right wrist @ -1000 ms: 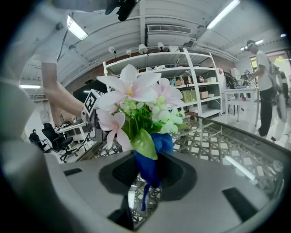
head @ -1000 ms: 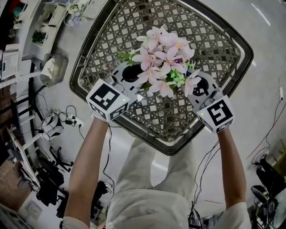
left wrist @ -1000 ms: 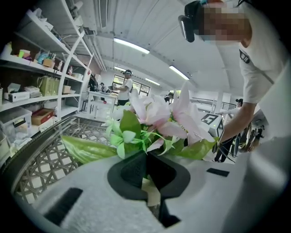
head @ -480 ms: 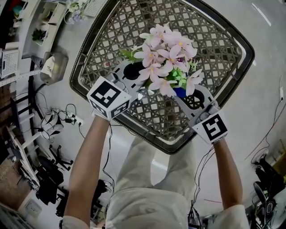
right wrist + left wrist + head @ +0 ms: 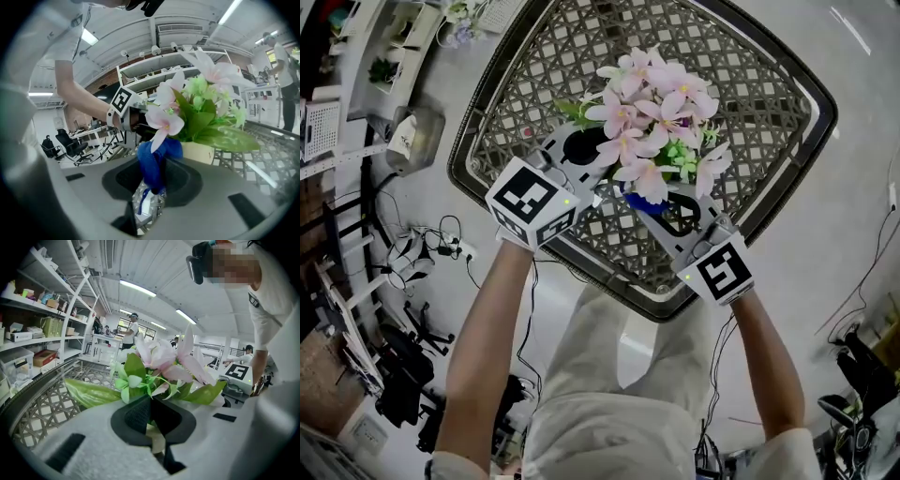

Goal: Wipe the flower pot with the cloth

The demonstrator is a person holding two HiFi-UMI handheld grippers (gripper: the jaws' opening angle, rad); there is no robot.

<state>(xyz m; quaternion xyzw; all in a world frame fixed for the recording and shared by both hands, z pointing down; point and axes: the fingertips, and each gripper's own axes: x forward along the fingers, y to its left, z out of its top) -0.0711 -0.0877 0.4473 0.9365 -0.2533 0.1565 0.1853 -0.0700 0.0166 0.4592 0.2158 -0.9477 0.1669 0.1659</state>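
I have two grippers, one pot, one cloth and one bunch of flowers over a single woven table (image 5: 769,66). My left gripper (image 5: 149,408) has its jaws closed on a cream edge that looks like the rim of the pot (image 5: 202,153), with leaves and petals rising just beyond its tips. My right gripper (image 5: 154,177) is clamped on the blue cloth (image 5: 161,149), which sticks up out of the jaws and sits just beside the pot's side; I cannot tell if it touches. The pot is between the two grippers and holds pink flowers (image 5: 654,112) with green leaves. Each gripper carries a cube (image 5: 534,200) printed with black-and-white square markers.
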